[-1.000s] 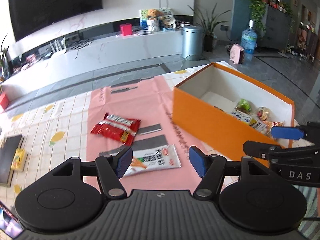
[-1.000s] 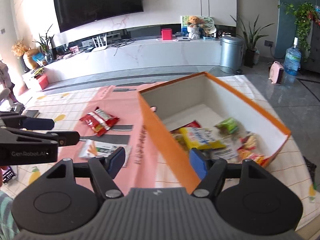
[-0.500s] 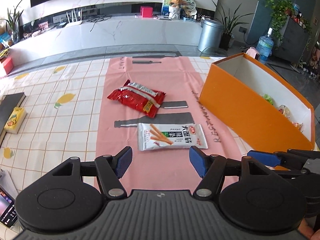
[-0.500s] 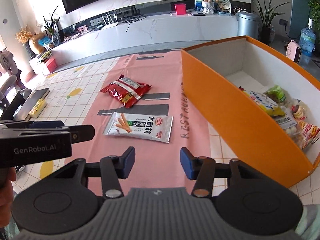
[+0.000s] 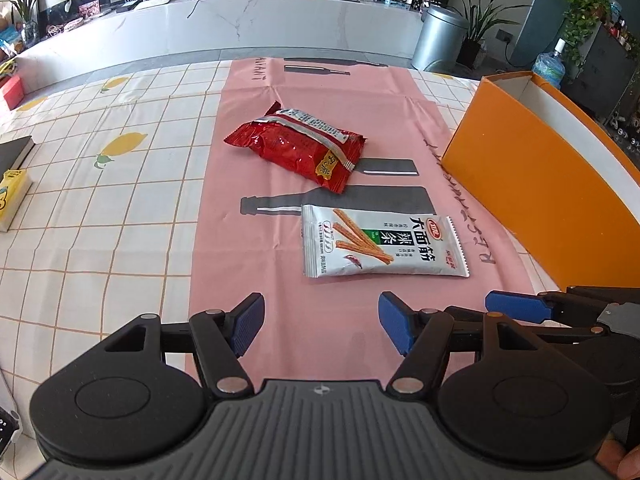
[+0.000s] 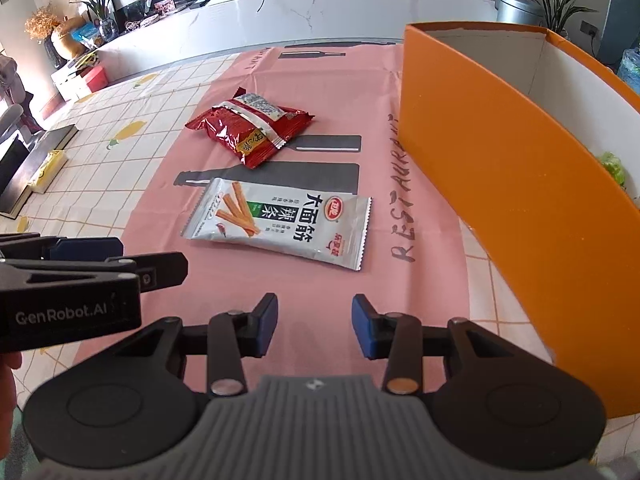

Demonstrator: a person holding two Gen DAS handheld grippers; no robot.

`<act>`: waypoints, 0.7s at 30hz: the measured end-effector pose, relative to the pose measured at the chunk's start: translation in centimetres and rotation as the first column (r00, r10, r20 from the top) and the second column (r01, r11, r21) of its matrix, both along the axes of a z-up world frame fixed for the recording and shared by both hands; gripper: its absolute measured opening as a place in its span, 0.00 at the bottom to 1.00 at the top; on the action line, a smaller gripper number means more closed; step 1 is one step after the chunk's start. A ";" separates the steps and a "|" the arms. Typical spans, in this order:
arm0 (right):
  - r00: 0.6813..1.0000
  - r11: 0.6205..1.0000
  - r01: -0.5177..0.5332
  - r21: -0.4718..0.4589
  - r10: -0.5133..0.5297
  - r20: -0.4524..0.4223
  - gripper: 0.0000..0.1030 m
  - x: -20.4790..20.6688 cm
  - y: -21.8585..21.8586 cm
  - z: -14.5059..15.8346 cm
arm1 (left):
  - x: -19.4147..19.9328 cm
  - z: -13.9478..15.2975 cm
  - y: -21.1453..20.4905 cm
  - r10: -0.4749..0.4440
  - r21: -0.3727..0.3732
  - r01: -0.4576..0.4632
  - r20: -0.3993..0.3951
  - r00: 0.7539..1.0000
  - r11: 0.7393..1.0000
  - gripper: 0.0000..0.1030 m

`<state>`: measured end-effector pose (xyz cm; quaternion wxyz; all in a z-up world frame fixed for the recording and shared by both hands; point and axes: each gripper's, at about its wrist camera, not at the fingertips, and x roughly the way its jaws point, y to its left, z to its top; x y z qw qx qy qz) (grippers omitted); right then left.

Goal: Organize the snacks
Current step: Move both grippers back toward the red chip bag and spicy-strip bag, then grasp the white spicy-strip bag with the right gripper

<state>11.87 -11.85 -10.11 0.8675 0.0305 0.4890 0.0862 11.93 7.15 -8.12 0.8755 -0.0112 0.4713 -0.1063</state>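
Two snack packets lie on the pink runner (image 5: 360,92) that crosses the checked worktop (image 5: 100,208). The white spicy-strip packet (image 5: 384,242) lies flat near the worktop's near edge, and the puffed red snack bag (image 5: 298,146) sits just beyond it, toward the far edge; the two are near each other but apart. The orange box (image 6: 500,152) stands at the right side of the worktop, with a green-wrapped snack (image 6: 612,164) showing inside it. The left gripper (image 5: 320,322) hovers over the runner short of the white packet, its fingers (image 5: 250,322) released and holding nothing. The right gripper (image 6: 314,328) hovers just beside it, fingers (image 6: 266,328) likewise spread and empty. A black book (image 5: 14,152) and a yellow pack (image 5: 12,198) lie at the left edge.
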 end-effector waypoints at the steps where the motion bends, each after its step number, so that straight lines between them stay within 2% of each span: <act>1: 1.000 1.000 -0.003 -0.003 0.003 -0.004 0.38 0.2 0.1 -0.3 | 0.2 -0.2 0.2 0.004 -0.003 -0.004 -0.003 1.000 1.000 0.75; 4: 1.000 1.000 -0.007 -0.011 0.007 -0.015 0.38 0.9 0.3 -1.1 | 0.7 -0.7 0.7 0.014 -0.014 -0.014 -0.004 1.000 1.000 0.75; 14: 0.998 0.998 -0.013 -0.064 0.016 0.059 0.36 4.4 0.8 -1.8 | 2.5 -0.7 2.3 0.061 -0.068 -0.059 0.028 0.998 0.996 0.75; 16: 0.997 0.998 -0.018 -0.059 0.022 0.072 0.32 5.3 0.8 -1.8 | 2.9 -0.8 2.4 0.055 -0.071 -0.053 0.028 0.998 0.996 0.75; 21: 0.994 0.999 -0.031 -0.029 0.034 0.105 0.31 6.5 0.6 -2.1 | 3.5 -1.4 2.3 0.048 -0.077 -0.044 0.043 0.998 0.996 0.75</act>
